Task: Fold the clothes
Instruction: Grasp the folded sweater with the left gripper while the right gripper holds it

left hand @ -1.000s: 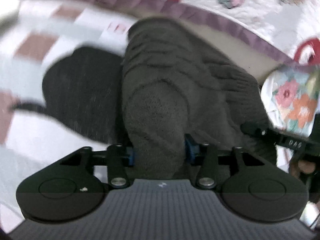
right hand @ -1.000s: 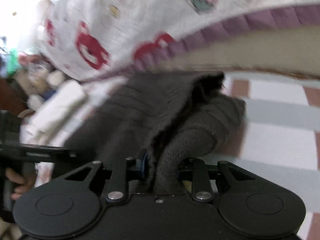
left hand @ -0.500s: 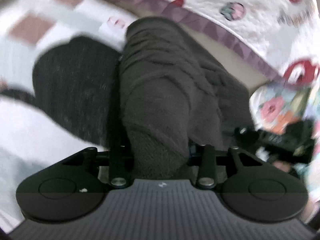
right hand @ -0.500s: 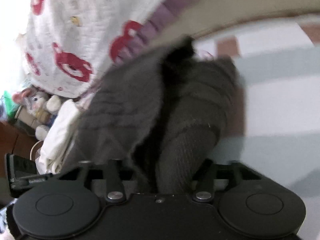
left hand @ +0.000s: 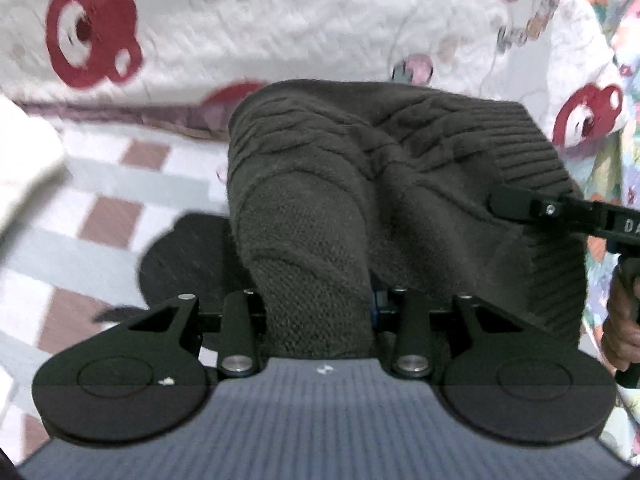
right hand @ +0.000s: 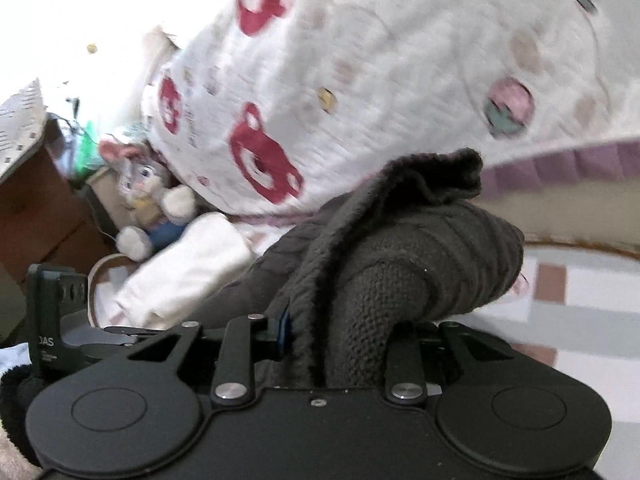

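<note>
left tongs [left hand: 320, 300]: clenched on thick bunch of sweater [left hand: 360, 168]
sweater: held up between both tongs over checked bed sheet [left hand: 100, 184], bear quilt [left hand: 280, 20] behind
right tongs [right hand: 340, 332]: clenched on other sweater edge
step judgement: mid-carry or fold; keep both grips level, edges aligned
material: dark chunky cable knit, ribbed hem, heavy, floppy

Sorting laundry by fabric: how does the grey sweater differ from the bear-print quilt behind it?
The grey sweater is plain dark cable knit; the bear-print quilt is white with red bears. The sweater is bunched and pinched by the left gripper and right gripper; no gripper touches the quilt. Both are soft textiles.
</note>
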A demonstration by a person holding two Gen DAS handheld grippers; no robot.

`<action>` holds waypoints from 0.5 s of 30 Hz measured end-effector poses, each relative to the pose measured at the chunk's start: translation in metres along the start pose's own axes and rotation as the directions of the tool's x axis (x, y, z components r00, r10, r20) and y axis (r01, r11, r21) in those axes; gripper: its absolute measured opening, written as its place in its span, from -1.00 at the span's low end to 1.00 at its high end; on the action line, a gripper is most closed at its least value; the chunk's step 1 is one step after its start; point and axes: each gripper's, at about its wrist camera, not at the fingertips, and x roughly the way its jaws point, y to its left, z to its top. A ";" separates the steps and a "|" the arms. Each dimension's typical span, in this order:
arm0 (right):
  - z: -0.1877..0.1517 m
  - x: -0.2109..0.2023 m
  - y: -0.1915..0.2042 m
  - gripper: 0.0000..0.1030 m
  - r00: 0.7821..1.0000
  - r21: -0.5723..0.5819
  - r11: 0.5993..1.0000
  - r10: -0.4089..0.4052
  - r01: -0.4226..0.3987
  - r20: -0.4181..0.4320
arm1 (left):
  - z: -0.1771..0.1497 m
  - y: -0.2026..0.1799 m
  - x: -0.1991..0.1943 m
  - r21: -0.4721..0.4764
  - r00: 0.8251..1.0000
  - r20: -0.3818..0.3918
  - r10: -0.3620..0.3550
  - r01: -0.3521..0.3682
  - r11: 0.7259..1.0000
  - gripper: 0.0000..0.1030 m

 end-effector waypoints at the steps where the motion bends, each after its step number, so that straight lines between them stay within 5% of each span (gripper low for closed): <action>1: 0.003 -0.001 0.007 -0.35 1.000 -0.005 1.000 0.014 -0.014 0.010 | 0.000 0.005 -0.011 -0.010 1.000 0.010 -0.003 0.003 1.000 -0.33; 15: 0.010 0.022 0.126 -0.36 0.981 -0.085 0.977 0.190 -0.194 -0.045 | -0.001 0.055 -0.136 -0.063 0.975 0.010 0.221 -0.220 0.974 -0.33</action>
